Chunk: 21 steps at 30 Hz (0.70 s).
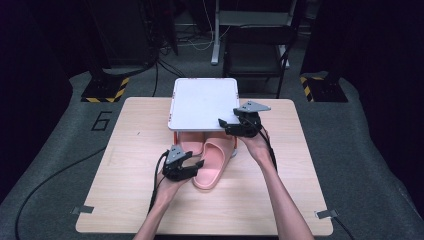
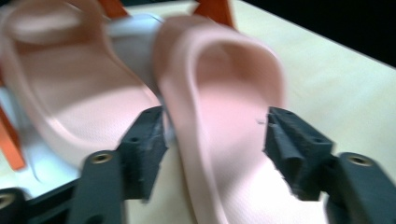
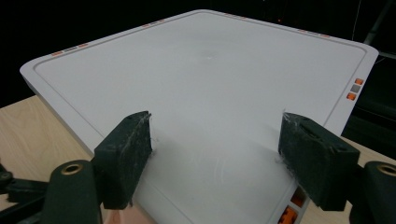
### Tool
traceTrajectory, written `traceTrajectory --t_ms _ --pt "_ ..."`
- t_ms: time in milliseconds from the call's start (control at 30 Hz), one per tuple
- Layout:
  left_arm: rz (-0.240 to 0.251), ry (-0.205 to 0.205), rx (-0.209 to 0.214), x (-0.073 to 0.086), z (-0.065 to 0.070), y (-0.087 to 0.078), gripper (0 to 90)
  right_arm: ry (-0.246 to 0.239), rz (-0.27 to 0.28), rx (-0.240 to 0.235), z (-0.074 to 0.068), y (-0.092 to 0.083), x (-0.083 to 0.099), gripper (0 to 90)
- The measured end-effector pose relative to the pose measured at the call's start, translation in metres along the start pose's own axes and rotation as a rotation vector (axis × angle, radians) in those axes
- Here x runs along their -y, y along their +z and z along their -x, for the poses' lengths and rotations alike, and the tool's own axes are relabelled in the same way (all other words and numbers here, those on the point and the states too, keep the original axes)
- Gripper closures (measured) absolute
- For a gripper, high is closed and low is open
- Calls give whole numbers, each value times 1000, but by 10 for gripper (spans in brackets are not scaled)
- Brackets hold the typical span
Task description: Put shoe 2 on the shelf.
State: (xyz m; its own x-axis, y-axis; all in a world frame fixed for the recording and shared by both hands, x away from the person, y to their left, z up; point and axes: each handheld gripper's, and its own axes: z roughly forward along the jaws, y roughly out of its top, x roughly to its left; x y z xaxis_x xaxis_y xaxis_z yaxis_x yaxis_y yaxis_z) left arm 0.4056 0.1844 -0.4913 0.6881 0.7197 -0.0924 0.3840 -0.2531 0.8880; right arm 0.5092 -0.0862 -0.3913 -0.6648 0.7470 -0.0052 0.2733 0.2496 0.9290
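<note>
From the high view, a wooden table carried a white lid, raised on orange legs near the far edge. Two pink slippers sat at its front: the near slipper stuck well out toward the person, and the far slipper lay mostly tucked under the lid, to the left of the first. The left gripper was down at the near slipper's left edge, jaws spread. The right gripper was at the lid's front right corner, jaws apart over that corner. Forearms came in from the bottom edge, cables trailing from both grippers.

Over to the left gripper view, blurred as it was: the near slipper ran up the middle, its strap arching ahead. The jaws stood wide. The left jaw sat just beside the slipper's outer rim, and the right jaw hung over the footbed; whether either touched it I couldn't tell, but nothing was clamped. The far slipper lay alongside, on the left, with orange legs behind and the table off to the right.

Right gripper view now: the lid spread flat ahead, with little orange and grey marks along its rim. Both jaws stood wide apart above the near corner, with no squeeze on it. Table showed bottom left.
</note>
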Motion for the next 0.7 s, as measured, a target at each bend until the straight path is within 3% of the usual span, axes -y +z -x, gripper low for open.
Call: traceTrajectory --t_ms 67,133,233,500,600,700 --pt "-5 -4 28 5 0 -5 294 0 -2 -1 0 0 0 252" --pt "-20 20 71 12 -2 -12 260 1 -2 -1 0 0 0 252" --pt "-71 72 98 23 -4 -17 226 -3 -5 2 0 0 0 252" --pt "-187 128 163 35 7 -9 248 1 -5 1 0 0 -1 252" --pt "-217 148 153 36 11 -1 305 2 -10 -1 0 0 -1 253" --pt "-204 150 144 34 14 7 324 1 -11 0 0 0 -1 253"
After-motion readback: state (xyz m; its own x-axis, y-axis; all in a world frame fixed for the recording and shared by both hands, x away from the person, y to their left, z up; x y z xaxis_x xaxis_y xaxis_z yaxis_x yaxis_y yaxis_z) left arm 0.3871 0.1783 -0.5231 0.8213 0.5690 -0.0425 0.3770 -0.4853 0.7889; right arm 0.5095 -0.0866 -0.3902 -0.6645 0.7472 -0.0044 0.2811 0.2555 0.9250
